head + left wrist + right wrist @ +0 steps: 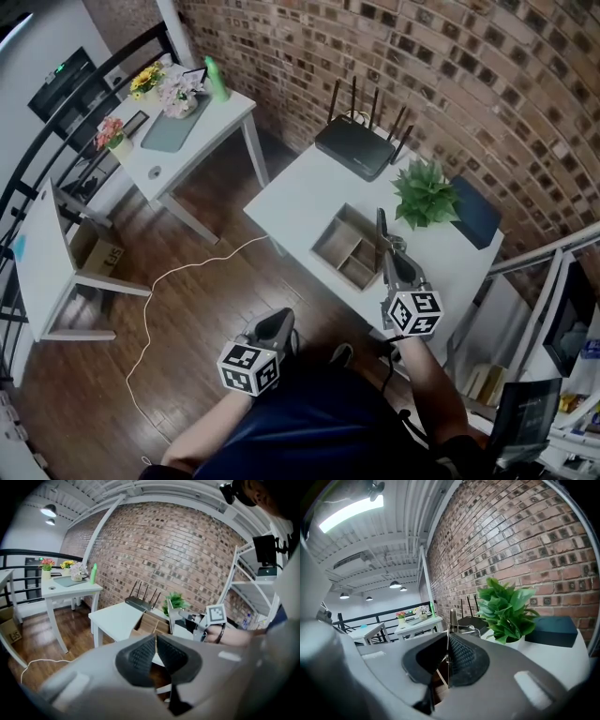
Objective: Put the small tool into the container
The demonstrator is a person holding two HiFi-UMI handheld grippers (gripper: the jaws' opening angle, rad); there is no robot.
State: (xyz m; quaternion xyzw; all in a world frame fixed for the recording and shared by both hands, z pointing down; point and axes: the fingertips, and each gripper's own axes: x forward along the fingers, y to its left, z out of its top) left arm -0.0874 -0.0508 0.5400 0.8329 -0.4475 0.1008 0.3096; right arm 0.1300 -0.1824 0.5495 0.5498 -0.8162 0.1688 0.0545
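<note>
Small tool (thin, apparently metal) stands clamped between the right gripper's closed fingers, above the container

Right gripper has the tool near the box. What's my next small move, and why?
Probably lower the right gripper toward the wooden container before releasing: it is shut on the thin tool, which appears to hover over the container's compartments, not yet inside.

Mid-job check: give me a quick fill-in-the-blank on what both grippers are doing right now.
1. The right gripper is shut on the small ___.
2. The left gripper is shut and holds ___.
3. The wooden container stands on the white ___.
Missing words: tool; nothing; table.
</note>
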